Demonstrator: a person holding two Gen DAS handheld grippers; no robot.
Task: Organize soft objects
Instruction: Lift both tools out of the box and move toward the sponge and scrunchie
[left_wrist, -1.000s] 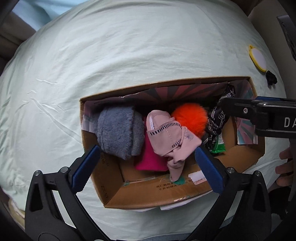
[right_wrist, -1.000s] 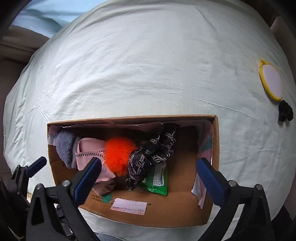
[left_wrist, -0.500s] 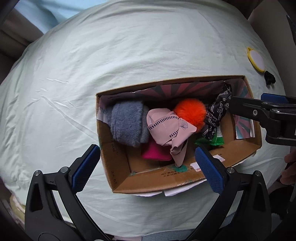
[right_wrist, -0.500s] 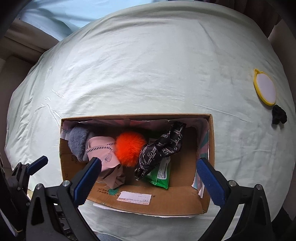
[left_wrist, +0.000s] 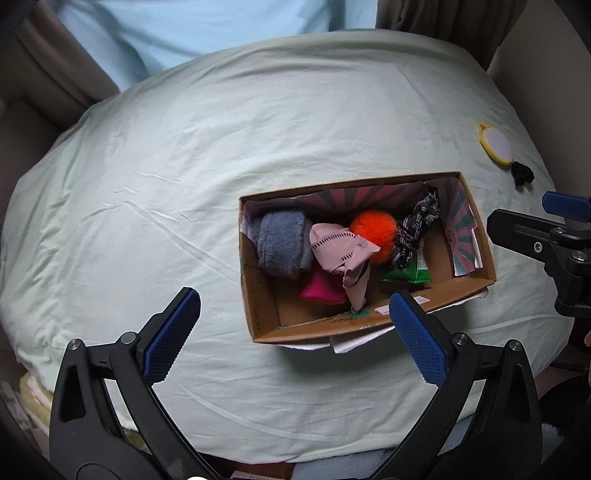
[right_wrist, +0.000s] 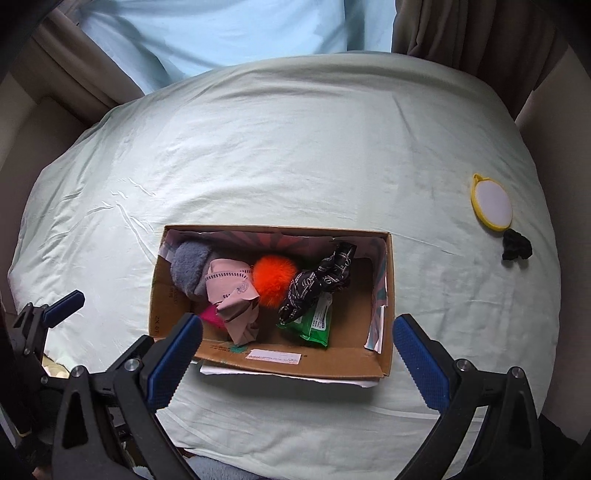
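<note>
I see 1 box (right_wrist: 295, 360) w/ 6 soft items; pink pouch (right_wrist: 212, 315) mostly hidden. Both tongs (left_wrist: 293, 334) (right_wrist: 297, 352) gape, empty.

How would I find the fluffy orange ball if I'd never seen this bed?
Look on the pale green bedsheet for the open cardboard box. Inside, near the middle, sits the fluffy orange ball, between a pink cloth and a black patterned scarf. It is the only round, bright orange, furry thing there.
</note>
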